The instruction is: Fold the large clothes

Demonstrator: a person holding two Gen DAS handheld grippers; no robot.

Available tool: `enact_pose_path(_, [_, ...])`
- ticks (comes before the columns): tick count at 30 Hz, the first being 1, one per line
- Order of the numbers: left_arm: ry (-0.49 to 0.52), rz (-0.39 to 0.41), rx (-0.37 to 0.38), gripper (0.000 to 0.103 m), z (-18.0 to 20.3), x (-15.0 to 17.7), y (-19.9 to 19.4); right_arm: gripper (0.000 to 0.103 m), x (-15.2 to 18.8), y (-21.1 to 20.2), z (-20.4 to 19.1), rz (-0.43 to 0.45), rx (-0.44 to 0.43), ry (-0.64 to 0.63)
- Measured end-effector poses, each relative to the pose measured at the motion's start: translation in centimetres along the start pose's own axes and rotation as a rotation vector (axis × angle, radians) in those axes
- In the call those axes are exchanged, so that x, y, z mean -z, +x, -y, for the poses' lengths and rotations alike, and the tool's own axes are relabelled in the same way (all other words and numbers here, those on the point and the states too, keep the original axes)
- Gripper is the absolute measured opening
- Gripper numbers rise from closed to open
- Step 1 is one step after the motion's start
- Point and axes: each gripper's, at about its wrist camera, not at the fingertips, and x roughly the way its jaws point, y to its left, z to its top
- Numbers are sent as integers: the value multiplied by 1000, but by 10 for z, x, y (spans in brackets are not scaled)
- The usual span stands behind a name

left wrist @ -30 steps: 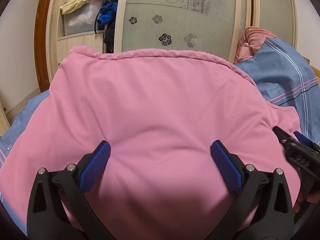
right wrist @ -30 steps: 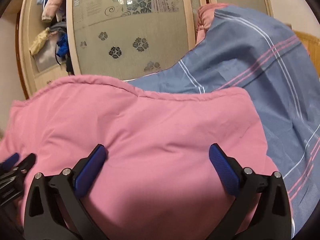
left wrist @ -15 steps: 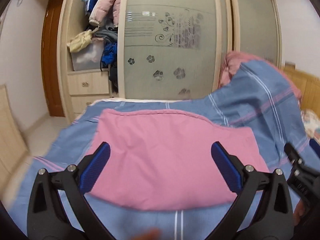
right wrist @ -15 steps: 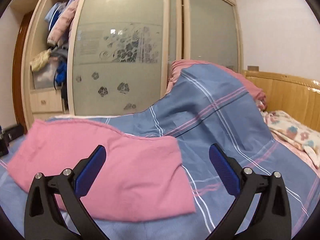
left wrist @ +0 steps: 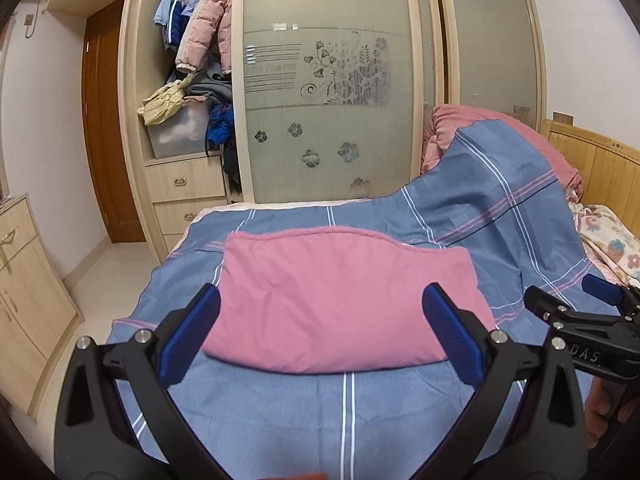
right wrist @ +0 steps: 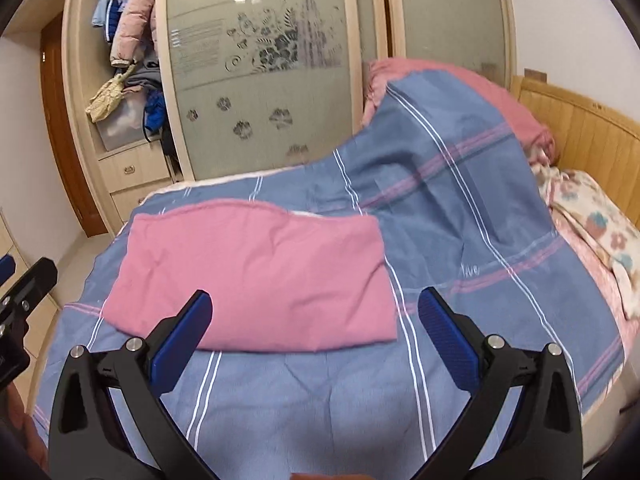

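Note:
A pink garment lies folded into a flat rectangle on the blue striped bedcover; it also shows in the right wrist view. My left gripper is open and empty, held above the cover a little short of the garment's near edge. My right gripper is open and empty, also short of the near edge and toward the garment's right side. The right gripper also shows at the right edge of the left wrist view. The left gripper's body shows at the left edge of the right wrist view.
A wardrobe with frosted sliding doors and open shelves of clothes stands beyond the bed. A heaped blue and pink quilt rises at the back right. A wooden headboard and a floral blanket lie right. A low cabinet stands left.
Both grippers have pulled back and up from the pink garment, which filled the views a second ago. It now lies folded on the bed, apart from both grippers.

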Motion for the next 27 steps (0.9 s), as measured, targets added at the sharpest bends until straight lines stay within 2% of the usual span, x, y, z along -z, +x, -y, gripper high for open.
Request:
enact_pose_path(11, [-17,-24,-17,101,-11,9,-14,102,8,-20,-11,4,-24,-25])
enact_pose_path(19, [-16,-32,-17,101,-12,12,-12,102,12,-19,-15,-11,-36,-30])
enact_pose_path(22, [-22,-4,-42,101,-14,13,-14,102,13,-16,-13,-14,-33,-25])
enact_pose_path(27, [-28,-19,-27,101,-18,13,-10,102,17,-10,-11,-29,-31,-13])
